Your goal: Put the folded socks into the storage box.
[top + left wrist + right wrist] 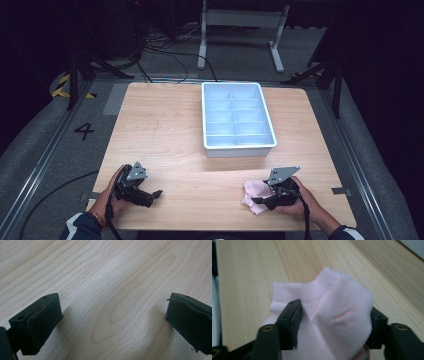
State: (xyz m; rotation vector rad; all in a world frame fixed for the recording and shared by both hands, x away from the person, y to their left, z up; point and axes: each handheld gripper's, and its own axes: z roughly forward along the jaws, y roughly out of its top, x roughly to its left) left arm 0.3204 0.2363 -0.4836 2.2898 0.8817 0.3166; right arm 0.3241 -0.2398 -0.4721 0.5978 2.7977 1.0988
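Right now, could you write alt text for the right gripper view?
A pale pink sock bunches up between the right claw's two black jaws, which press into it from both sides. Behind it, a light wooden table stretches away.

The table (165, 130) is pale wood with clear grain and a smooth, matt-to-satin finish. The pink sock (337, 315) is soft knitted cloth, finely ribbed at the cuff, matt. The tray (239, 146) looks like smooth, slightly glossy white plastic. The right gripper (333, 326) has matt black jaws; the left gripper (112, 322) has pads of matt, rubbery black, rough at the edges
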